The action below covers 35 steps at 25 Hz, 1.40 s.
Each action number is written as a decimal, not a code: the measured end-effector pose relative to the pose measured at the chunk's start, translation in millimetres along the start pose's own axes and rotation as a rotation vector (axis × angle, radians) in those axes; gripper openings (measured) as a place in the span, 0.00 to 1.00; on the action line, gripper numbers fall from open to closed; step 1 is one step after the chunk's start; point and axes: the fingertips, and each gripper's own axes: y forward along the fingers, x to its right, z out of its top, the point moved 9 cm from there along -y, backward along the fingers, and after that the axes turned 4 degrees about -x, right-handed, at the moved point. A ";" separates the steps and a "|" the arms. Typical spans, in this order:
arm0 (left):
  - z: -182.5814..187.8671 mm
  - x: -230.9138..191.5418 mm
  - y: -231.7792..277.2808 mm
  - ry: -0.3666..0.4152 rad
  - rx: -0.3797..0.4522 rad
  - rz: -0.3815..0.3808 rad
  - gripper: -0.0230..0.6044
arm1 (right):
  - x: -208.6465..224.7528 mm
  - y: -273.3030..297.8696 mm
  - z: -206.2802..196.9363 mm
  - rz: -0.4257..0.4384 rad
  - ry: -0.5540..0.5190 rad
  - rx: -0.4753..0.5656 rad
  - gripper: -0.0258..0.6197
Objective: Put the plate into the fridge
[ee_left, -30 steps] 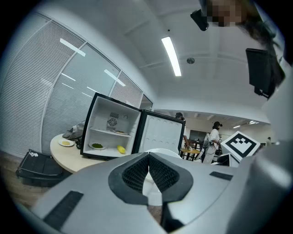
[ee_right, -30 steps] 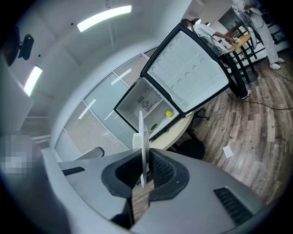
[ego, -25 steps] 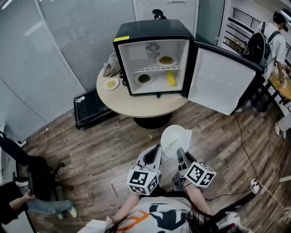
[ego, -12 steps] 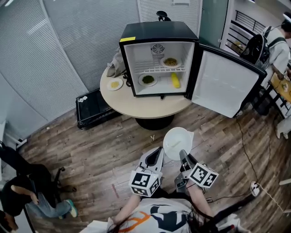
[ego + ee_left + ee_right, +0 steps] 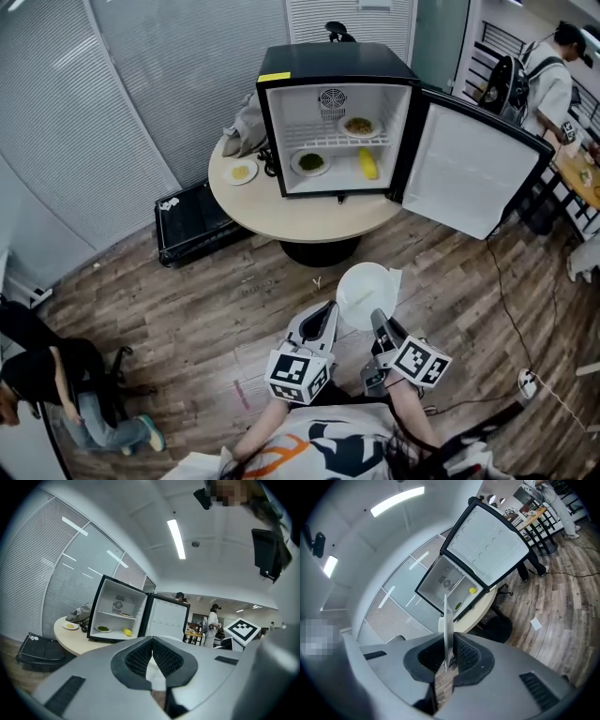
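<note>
A white empty plate [image 5: 364,293] hangs over the wooden floor, held by its near rim in my right gripper [image 5: 376,317]. In the right gripper view the plate [image 5: 447,620] stands edge-on between the dark pads [image 5: 464,653], which are shut on it. My left gripper [image 5: 324,309] sits just left of the plate, shut and empty; its pads [image 5: 138,656] meet at the tip. Ahead, the black mini fridge [image 5: 336,61] stands on a round table [image 5: 300,217] with its door [image 5: 473,164] swung open to the right.
Inside the fridge are a plate of food [image 5: 359,126] on the upper shelf, a plate of greens [image 5: 310,162] and a yellow corn cob [image 5: 368,163] below. A small plate [image 5: 242,171] and grey cloth [image 5: 246,127] lie on the table. A black case [image 5: 192,225] sits on the floor; people are at the right [image 5: 548,80] and lower left [image 5: 56,384].
Both grippers and the plate keep the same pose. The head view has drifted so the fridge sits slightly further right, and the seated person at lower left has shifted.
</note>
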 end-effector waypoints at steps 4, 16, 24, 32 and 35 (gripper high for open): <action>-1.7 -10.9 -2.7 -0.006 -0.008 -0.009 0.05 | -0.6 3.3 -6.0 -0.015 0.020 0.007 0.09; 3.9 -47.5 0.6 -0.042 0.012 0.030 0.05 | -10.3 38.4 3.9 0.000 0.011 -0.033 0.09; 7.2 -71.1 37.5 -0.044 -0.007 0.072 0.05 | 2.5 86.1 30.3 0.010 0.026 -0.077 0.09; 23.9 -99.9 102.8 -0.061 -0.005 0.125 0.05 | 13.6 152.0 83.9 0.036 0.011 -0.131 0.09; 28.7 -107.9 127.7 -0.081 -0.003 0.138 0.05 | 21.4 171.2 102.6 0.036 0.014 -0.146 0.09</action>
